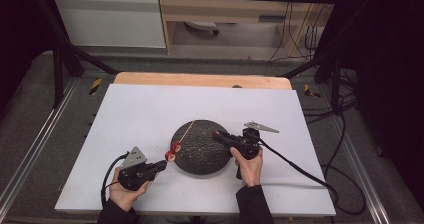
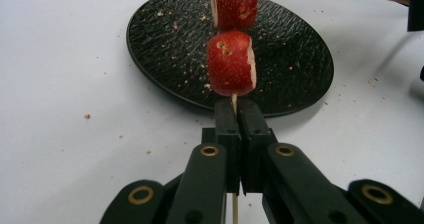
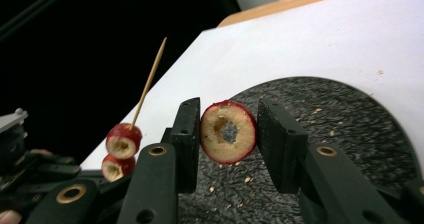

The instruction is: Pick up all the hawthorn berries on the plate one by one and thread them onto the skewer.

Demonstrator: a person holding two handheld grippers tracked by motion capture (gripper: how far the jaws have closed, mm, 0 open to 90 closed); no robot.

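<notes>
A thin wooden skewer carries two red cored fruit pieces near its lower end. My left gripper is shut on the skewer's stick just left of the black plate. In the left gripper view the jaws pinch the stick right under the lower fruit piece, with the plate behind. My right gripper hovers over the plate's right side, shut on a red fruit ring with a cored hole. The skewer's bare tip points up to its left.
The plate sits mid-table on a white sheet, with crumbs scattered on both. A wooden table edge runs along the back. Cables trail off to the right of the table.
</notes>
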